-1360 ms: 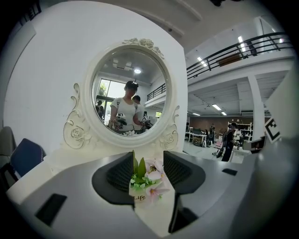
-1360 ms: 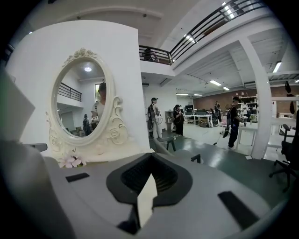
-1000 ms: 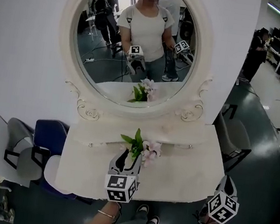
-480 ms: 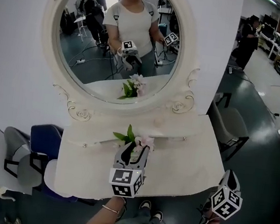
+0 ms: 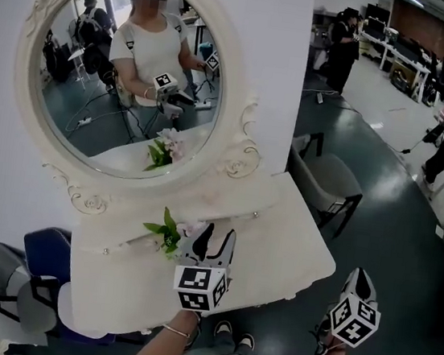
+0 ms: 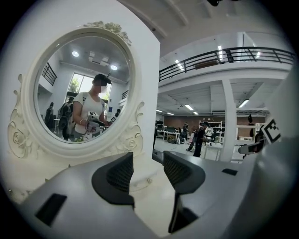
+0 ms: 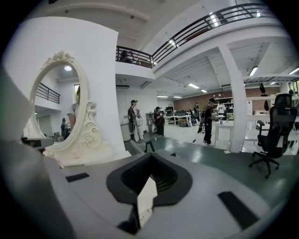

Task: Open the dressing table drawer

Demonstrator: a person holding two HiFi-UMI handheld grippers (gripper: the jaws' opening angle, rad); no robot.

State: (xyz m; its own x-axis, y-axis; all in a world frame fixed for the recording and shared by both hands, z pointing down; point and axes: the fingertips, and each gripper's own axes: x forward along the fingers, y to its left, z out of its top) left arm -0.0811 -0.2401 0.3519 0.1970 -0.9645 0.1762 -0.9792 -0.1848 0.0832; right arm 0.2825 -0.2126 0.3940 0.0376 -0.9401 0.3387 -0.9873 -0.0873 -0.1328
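The left gripper (image 5: 213,243) hovers over the desk (image 5: 296,260), fingers apart and framing the knob (image 6: 147,180) of the closed drawer (image 5: 241,217) under the mirror (image 5: 121,78), seemingly to grasp it, while the right gripper (image 5: 360,284), fingers together, hangs idle off the desk's edge.

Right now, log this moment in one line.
left gripper: open, over dressing table, fingers facing drawer knob, no contact | right gripper: shut, beyond table edge
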